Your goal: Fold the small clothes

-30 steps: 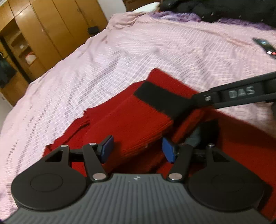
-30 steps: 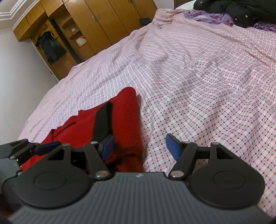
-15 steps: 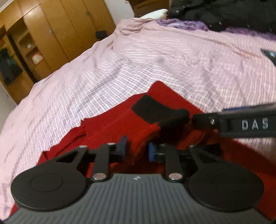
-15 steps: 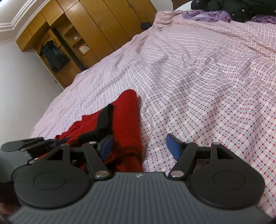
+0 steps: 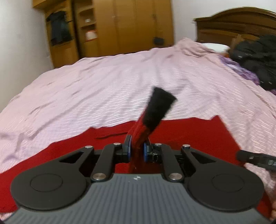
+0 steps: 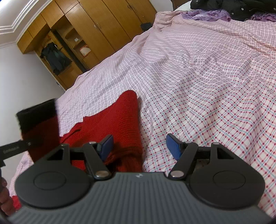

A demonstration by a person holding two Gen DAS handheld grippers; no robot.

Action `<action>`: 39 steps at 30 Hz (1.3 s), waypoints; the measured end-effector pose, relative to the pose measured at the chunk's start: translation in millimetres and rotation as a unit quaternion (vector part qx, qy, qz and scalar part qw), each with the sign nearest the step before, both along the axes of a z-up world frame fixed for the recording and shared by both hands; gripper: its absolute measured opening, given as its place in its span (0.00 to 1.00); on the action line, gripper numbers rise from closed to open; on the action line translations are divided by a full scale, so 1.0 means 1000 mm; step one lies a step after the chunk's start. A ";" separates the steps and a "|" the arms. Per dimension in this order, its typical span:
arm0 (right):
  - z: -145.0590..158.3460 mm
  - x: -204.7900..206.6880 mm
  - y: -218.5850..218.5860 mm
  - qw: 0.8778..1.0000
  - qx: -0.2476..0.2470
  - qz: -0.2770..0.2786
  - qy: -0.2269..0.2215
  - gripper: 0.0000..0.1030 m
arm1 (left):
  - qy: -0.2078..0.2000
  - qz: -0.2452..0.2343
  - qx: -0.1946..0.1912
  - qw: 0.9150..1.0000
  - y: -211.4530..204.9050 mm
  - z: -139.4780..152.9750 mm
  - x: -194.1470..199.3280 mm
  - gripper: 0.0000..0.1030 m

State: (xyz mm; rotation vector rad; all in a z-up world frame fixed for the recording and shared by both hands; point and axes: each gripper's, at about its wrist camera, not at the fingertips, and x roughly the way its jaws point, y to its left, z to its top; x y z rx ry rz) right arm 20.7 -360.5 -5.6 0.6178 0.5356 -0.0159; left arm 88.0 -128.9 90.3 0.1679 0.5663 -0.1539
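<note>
A red knit sweater point(image 5: 189, 134) lies spread on the pink checked bed; it also shows in the right wrist view point(image 6: 119, 124). My left gripper point(image 5: 137, 149) is shut on the sweater's red sleeve with a black cuff point(image 5: 158, 105), lifted off the bed, cuff sticking up. The raised sleeve point(image 6: 39, 124) and the left gripper's finger point(image 6: 13, 149) show at the left of the right wrist view. My right gripper point(image 6: 139, 146) is open and empty, low over the sweater's right edge and the bedsheet.
The bed point(image 6: 207, 77) stretches ahead. Dark clothes point(image 5: 255, 56) and purple fabric point(image 6: 207, 13) lie at the headboard end. A wooden wardrobe point(image 5: 124, 25) stands beyond the bed's far side. The right gripper's finger point(image 5: 257, 159) shows at the right of the left wrist view.
My left gripper closed on the sleeve and lifted it up and leftwards, its view swinging level. The right gripper stayed open and nearly still.
</note>
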 end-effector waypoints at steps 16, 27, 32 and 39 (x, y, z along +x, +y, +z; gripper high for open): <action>0.000 0.000 0.003 1.000 -0.011 0.004 -0.002 0.67 | 0.088 0.136 -0.002 0.987 0.108 -0.037 -0.019 0.65; -0.001 0.000 0.003 1.000 -0.016 0.005 -0.002 0.67 | 0.093 0.161 -0.037 0.982 0.159 -0.026 -0.036 0.75; -0.001 -0.001 0.004 1.000 -0.020 0.004 -0.005 0.67 | 0.096 0.144 -0.039 0.984 0.157 -0.025 -0.010 0.76; 0.011 0.002 0.003 1.000 -0.025 0.014 0.006 0.69 | 0.114 0.130 -0.031 0.985 0.157 -0.043 0.029 0.75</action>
